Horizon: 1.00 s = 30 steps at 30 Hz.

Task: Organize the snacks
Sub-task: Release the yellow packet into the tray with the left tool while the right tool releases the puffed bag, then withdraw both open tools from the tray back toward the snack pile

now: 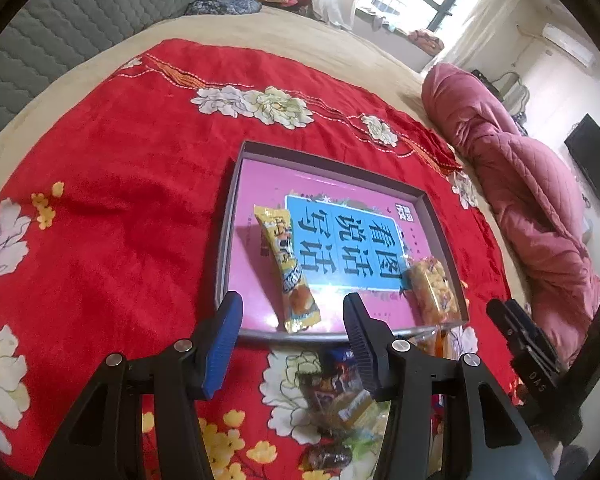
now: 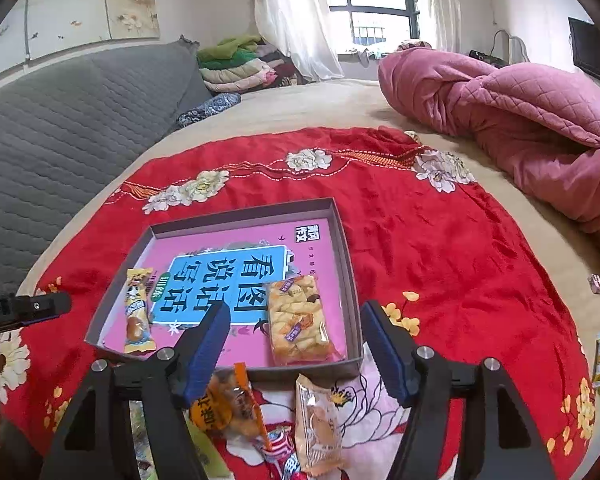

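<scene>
Below the tray (image 1: 228, 216), snack pile (image 1: 336, 396) half hidden by left tool (image 1: 292, 316)

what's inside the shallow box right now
Two snacks: a long yellow packet at the left and a clear pack of puffed crackers at the right, both lying on the pink printed bottom, partly covering it.

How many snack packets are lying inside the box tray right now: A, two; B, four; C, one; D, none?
A: inside the box tray lie just the long yellow packet and the clear packet of golden snacks; the others rest on the red cloth outside.
</scene>
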### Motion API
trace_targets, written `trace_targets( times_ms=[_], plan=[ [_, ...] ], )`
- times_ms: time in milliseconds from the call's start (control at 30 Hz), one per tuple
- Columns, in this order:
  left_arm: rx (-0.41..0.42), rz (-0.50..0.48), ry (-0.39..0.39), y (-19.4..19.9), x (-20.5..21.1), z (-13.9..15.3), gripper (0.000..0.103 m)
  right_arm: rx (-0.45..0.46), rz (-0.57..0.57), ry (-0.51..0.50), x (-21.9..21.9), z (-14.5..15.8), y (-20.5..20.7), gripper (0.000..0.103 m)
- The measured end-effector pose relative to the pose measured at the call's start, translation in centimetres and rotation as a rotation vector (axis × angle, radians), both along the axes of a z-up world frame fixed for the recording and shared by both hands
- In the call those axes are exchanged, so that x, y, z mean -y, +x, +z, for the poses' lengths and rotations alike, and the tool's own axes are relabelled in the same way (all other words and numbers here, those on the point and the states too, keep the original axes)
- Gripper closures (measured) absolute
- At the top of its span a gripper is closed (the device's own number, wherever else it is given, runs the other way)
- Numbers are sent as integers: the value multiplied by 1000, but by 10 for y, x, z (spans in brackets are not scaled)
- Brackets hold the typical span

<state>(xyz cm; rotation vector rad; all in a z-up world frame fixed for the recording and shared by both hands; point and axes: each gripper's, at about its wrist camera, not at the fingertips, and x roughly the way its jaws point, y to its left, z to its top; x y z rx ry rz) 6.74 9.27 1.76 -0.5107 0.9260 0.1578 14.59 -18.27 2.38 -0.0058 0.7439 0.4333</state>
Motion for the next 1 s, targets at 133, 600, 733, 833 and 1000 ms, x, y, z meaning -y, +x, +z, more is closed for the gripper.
trace_targets(
  times_ms=[133,600,733,833,1000],
  plan=[
    [-6,-15,10,-8,5,1,49,-4,-1,15,5,4,-9,33],
    [-45,-58,26,-26,20,-6,49,-35,-32,31,29,3,-27,27],
    [-50,-58,27,-28,20,-7,49,-40,-23,24,30,1,-33,27],
    [-53,-60,29,-30,21,-7,48,-50,-14,18,30,-2,-38,27],
    [-70,-74,18,-35,24,-11,48,-72,2,-1,28,-7,-46,27]
  ],
)
